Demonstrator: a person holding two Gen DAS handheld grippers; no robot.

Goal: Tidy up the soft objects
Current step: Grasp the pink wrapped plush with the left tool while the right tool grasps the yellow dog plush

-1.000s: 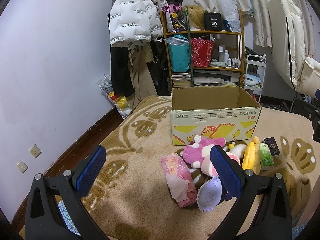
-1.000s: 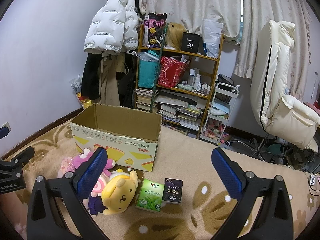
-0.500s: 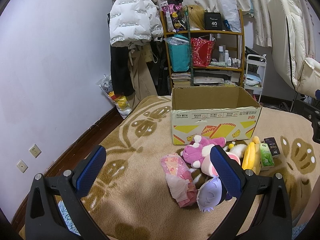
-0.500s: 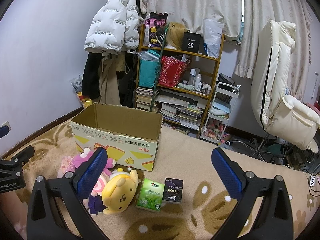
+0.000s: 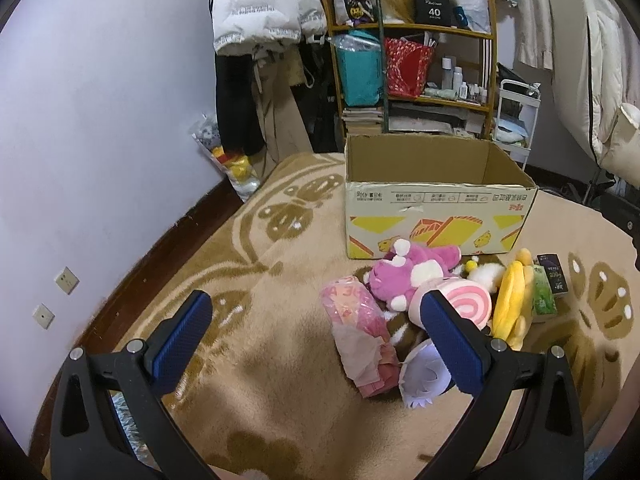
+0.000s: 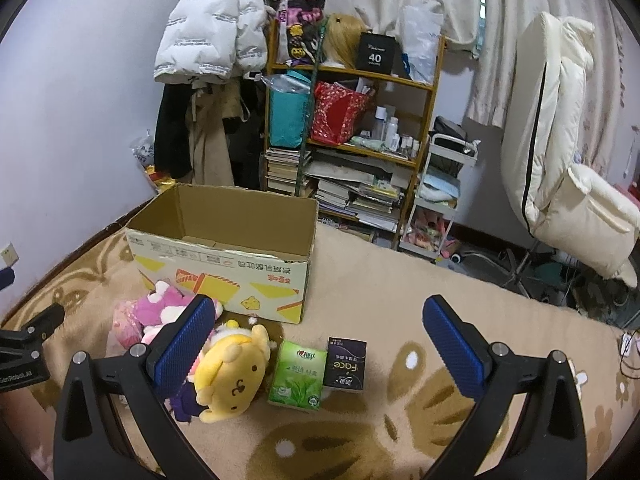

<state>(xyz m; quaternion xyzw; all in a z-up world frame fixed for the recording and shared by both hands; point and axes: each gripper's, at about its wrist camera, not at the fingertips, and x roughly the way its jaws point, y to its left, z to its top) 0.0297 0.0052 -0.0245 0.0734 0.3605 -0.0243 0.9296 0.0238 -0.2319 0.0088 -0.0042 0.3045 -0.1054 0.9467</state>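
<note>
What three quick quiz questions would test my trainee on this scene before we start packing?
1. True or false: the cardboard box already holds a plush toy.
2. Which lies directly beside the green tissue pack? A) the dark tissue pack B) the pink bag C) the swirl cushion
3. Fill in: both the left tool and the right tool are ____ and hold nothing.

Key:
1. False; the part of the inside that shows is bare, and the toys, like the yellow dog plush and the pink plush, lie on the blanket in front of it.
2. A
3. open
</note>
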